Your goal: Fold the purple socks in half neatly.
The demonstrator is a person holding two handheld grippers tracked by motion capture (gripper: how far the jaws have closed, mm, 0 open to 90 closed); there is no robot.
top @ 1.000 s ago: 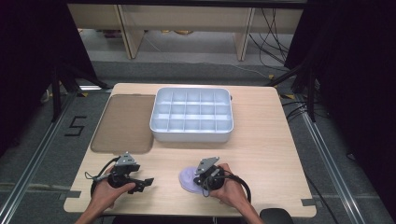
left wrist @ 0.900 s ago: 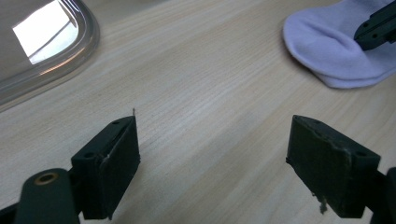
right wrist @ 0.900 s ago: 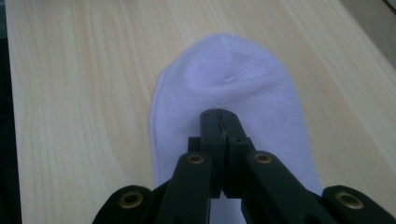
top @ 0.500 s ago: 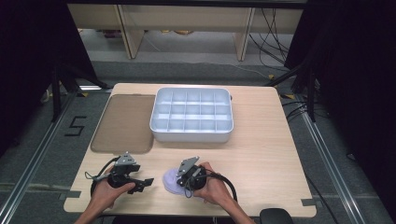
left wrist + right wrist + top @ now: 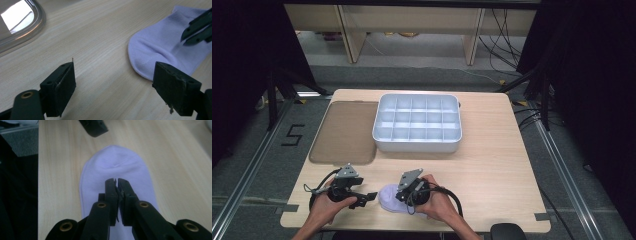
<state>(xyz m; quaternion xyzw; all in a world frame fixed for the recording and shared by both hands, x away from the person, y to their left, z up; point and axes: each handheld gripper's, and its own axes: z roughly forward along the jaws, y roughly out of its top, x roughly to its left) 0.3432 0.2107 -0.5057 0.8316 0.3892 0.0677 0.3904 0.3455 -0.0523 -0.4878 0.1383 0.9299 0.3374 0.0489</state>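
Pale lilac, the sock [image 5: 395,199] lies flat on the wooden counter [image 5: 492,165] near the person's edge, between the two grippers. In the right gripper view its long axis runs straight away from the jaws, the rounded toe [image 5: 115,153] pointing off toward the left gripper's black jaw tip at the top of that view. The right gripper [image 5: 116,181] sits over the sock's middle with its jaws together, only a thin slit between them; whether they pinch a fold of fabric or merely rest shut on it I cannot tell, since no cloth shows in the slit.

The left gripper [image 5: 115,80] has its jaws wide apart, low over bare wood. In the left gripper view the sock's curved toe edge [image 5: 140,65] lies ahead and to the right, close to the right-hand jaw and well clear of the other. So the toe end belongs to the left gripper and the mid-section to the right; as a judgement, the left would need to swing toward the toe and bracket its edge before closing.

Farther back on the counter stand a pale blue compartment tray [image 5: 417,145], its cells looking empty, and beside it to the left a brownish translucent lid [image 5: 346,131] lying flat; its clear rim [image 5: 37,22] shows in a corner of the left gripper view. Nothing lies between the grippers and the sock, and the tray and lid are well apart from both.
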